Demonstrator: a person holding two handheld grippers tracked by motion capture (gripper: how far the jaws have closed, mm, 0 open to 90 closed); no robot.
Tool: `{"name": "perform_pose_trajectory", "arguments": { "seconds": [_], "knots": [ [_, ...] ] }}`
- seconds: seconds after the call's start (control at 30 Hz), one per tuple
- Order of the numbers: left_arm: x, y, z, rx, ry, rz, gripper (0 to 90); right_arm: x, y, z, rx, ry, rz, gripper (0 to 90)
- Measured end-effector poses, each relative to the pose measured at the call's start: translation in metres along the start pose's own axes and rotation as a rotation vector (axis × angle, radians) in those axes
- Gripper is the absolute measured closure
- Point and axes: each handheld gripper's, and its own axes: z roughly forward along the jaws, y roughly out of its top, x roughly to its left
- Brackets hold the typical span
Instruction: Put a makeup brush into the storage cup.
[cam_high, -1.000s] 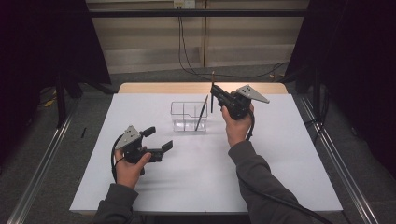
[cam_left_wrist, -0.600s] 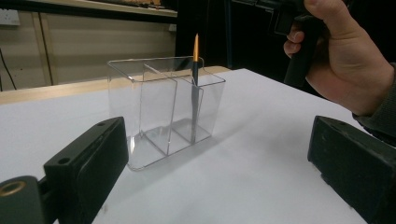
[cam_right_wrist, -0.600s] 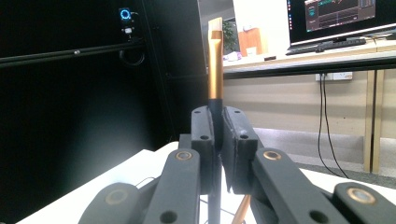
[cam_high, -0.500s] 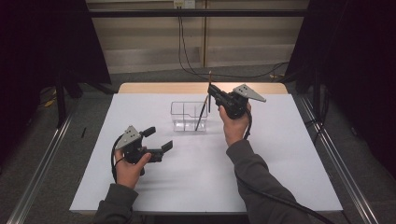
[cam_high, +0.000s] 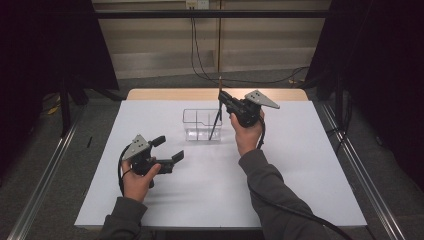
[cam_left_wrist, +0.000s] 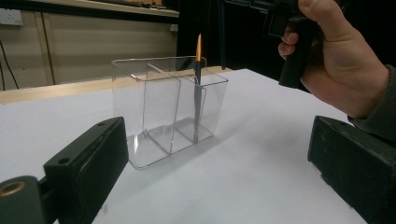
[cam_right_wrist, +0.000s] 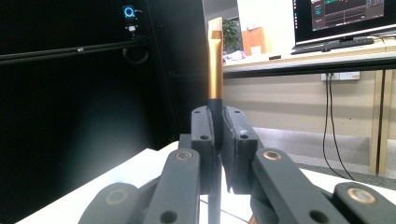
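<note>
A paintbrush (cam_high: 216, 120) with a dark handle and a gold ferrule (cam_right_wrist: 215, 60) stands almost upright, bristles up. My right gripper (cam_high: 221, 96) is shut on its handle just below the ferrule, the pads (cam_right_wrist: 201, 140) pressing from both sides. The handle's lower end reaches down into the right compartment of a clear plastic organizer box (cam_high: 200, 125), as the left gripper view shows with the brush (cam_left_wrist: 197, 88) inside the box (cam_left_wrist: 159, 107). My left gripper (cam_high: 169, 149) rests low at the front left, open and holding nothing, pointed at the box.
The box stands toward the back middle of a white table (cam_high: 300, 165). The hand holding the right gripper (cam_left_wrist: 336, 60) hangs just right of the box. Dark curtains and metal rails flank the table; cables hang behind it.
The right gripper has shifted slightly to the left with the brush, which now stands more upright in the box. The left gripper has stayed put.
</note>
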Motion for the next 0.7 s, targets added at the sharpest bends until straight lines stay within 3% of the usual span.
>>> {"name": "perform_pose_trajectory", "arguments": {
  "seconds": [0.13, 0.2, 0.27, 0.37, 0.7],
  "knots": [
    [0.001, 0.0, 0.0, -0.008, -0.018, -0.004, 4.9, 0.001, -0.002, 0.002, 0.002, 0.0, 0.004, 84.3],
    [0.0, 0.0, 0.0, -0.001, 0.001, 0.001, 4.9, 0.002, -0.004, 0.004, 0.011, -0.001, -0.009, 84.3],
    [0.0, 0.0, 0.001, -0.013, -0.022, -0.003, 4.9, 0.003, -0.008, 0.005, 0.015, 0.001, -0.013, 84.3],
    [0.0, 0.0, 0.0, -0.005, -0.002, -0.002, 4.9, 0.003, -0.013, 0.005, 0.018, 0.011, -0.011, 84.3],
    [-0.002, 0.0, 0.003, 0.003, -0.006, 0.008, 4.9, -0.001, -0.019, -0.001, 0.04, 0.004, -0.009, 84.3]
  ]
}}
